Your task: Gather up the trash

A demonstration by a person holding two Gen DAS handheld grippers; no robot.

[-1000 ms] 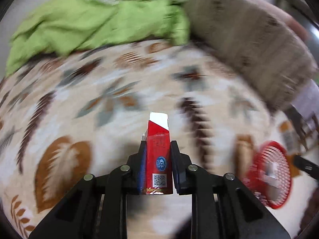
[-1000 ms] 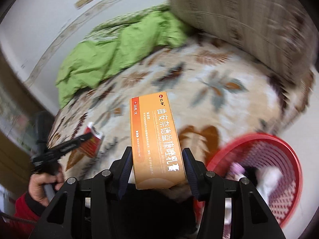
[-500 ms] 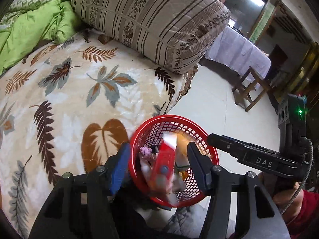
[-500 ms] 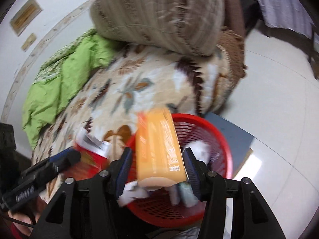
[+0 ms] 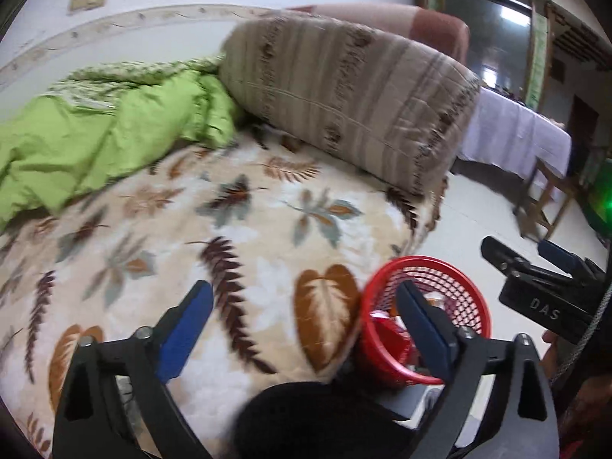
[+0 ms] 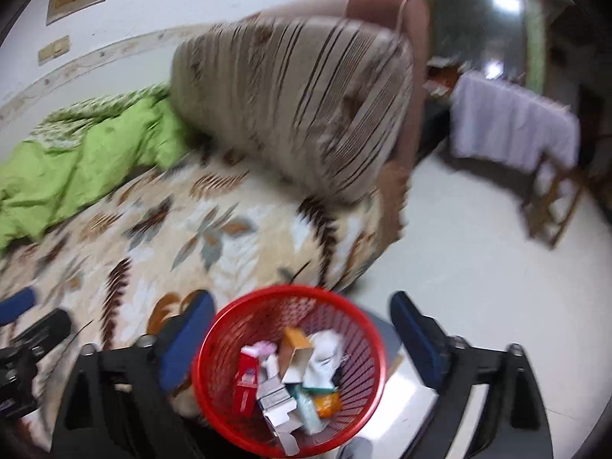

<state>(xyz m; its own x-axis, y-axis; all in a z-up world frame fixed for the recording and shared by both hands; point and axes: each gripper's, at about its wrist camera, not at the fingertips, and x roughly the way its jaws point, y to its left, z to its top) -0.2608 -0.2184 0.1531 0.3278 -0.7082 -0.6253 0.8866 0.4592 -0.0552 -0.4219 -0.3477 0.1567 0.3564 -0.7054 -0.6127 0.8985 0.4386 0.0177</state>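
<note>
Orange box (image 6: 296, 352) tilted open-end-down in red basket (image 6: 229, 329), both tongs (image 5: 302, 311) (image 6: 300, 323) opening, empty.

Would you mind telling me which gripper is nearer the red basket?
Right. The right gripper hangs directly above the red basket, jaws opening; the left gripper sits over the bed beside it.

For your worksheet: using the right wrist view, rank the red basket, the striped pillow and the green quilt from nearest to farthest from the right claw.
1. Red basket: right below the open right claw, beside the bed.
2. Striped pillow: farther back, at the bed's head.
3. Green quilt: far left, by the wall; arguably close to the pillow in range.
</note>
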